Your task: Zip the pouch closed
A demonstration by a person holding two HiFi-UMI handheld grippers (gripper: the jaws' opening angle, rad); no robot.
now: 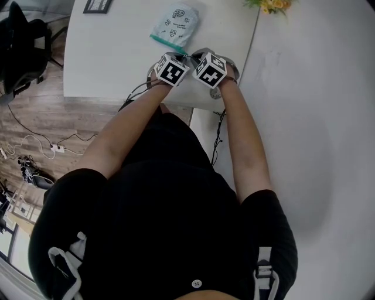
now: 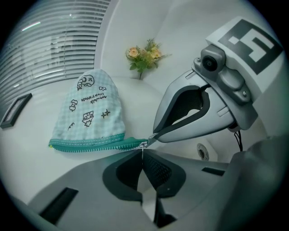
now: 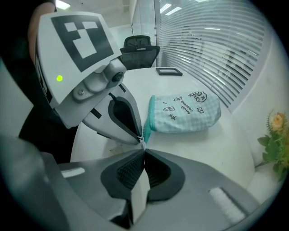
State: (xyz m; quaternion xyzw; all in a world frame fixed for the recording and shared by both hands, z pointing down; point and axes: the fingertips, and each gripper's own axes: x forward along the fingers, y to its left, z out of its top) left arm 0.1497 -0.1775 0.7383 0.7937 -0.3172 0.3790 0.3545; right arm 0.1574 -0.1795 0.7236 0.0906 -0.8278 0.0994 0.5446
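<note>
A pale green checked pouch (image 1: 176,23) with cartoon prints lies on the white table (image 1: 105,64), its teal zipper (image 2: 90,145) along the near edge. Both grippers meet tip to tip at the zipper's near end. My left gripper (image 2: 142,153) is shut on the thin zipper tail just below the metal slider (image 2: 143,144). The right gripper (image 3: 143,151) is shut too, and its tip pinches the small silver pull beside the slider. In the right gripper view the pouch (image 3: 185,113) lies just beyond the jaws. From the head view the marker cubes hide both gripper tips.
A dark picture frame (image 1: 96,6) lies at the table's far side and a small flower bunch (image 1: 270,4) stands by the wall. An office chair (image 1: 20,44) and cables (image 1: 41,146) are on the wooden floor to the left.
</note>
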